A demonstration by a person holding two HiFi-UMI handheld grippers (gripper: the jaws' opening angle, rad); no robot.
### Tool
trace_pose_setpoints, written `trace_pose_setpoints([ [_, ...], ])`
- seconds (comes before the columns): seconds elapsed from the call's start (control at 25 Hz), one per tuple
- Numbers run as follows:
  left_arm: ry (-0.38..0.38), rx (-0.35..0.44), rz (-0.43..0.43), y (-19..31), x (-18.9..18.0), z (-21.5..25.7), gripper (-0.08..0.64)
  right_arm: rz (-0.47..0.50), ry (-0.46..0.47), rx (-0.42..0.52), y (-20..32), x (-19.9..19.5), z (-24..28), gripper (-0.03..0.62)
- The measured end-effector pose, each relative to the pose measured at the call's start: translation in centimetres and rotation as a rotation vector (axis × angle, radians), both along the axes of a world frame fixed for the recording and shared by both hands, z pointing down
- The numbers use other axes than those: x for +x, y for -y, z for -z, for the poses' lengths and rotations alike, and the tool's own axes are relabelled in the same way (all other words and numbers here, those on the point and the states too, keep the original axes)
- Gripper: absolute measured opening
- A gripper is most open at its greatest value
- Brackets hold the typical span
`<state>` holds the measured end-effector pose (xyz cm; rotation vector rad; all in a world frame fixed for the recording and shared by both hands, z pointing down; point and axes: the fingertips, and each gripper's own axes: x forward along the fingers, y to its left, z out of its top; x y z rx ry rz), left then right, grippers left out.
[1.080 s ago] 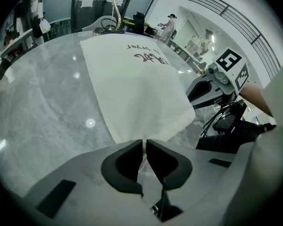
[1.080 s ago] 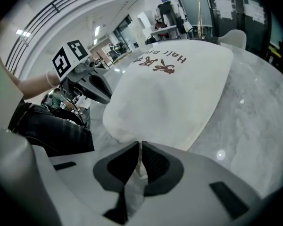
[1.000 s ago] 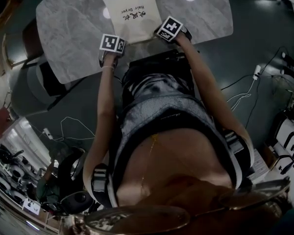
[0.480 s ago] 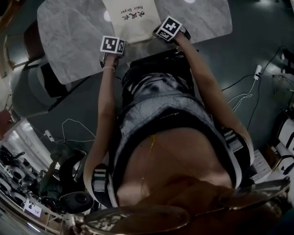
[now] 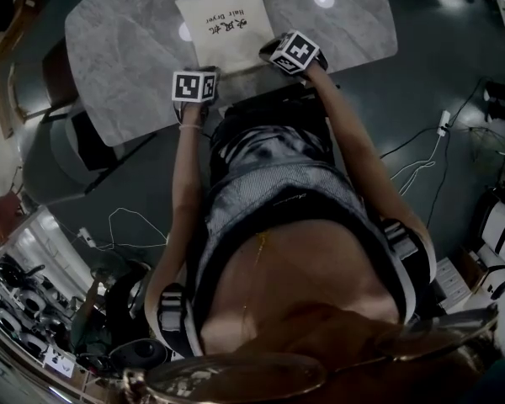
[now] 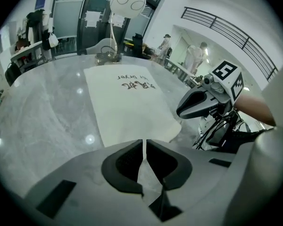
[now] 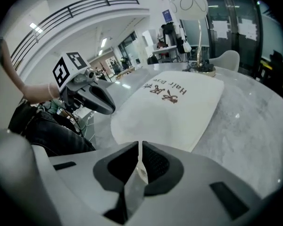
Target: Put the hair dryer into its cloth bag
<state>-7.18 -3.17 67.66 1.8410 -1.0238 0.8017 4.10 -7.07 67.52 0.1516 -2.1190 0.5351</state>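
Head view showed the cloth bag lying on the marble table, at 12 o'clock from the person, its "Hair Dryer" print facing up. Left gripper view had the left tongs nearly together, pinching a thin fold of the bag's near edge by its 7 o'clock corner. Right gripper view had the right tongs just as narrow, nipping pale cloth at the bag's 5 o'clock corner. A globe lamp stood on the table just beyond the bag's far edge, at 12 o'clock.
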Motion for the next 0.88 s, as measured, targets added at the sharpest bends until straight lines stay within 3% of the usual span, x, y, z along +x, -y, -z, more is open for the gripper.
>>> trace_pose_setpoints([
  [0.32, -0.018, 0.14, 0.04, 1.7, 1.3, 3.8, 0.011, -0.025, 0.121, 0.077, 0.5, -1.8, 4.1, 0.08],
  [0.56, -0.048, 0.242, 0.077, 2.6, 1.6, 7.4, 0.009, -0.053, 0.26, 0.144, 0.9, -3.4, 8.9, 0.08],
  [0.88, -0.095, 0.378, 0.13, 3.8, 0.8, 11.6, 0.008, -0.095, 0.389, 0.314, 2.1, -5.0, 14.4, 0.074],
])
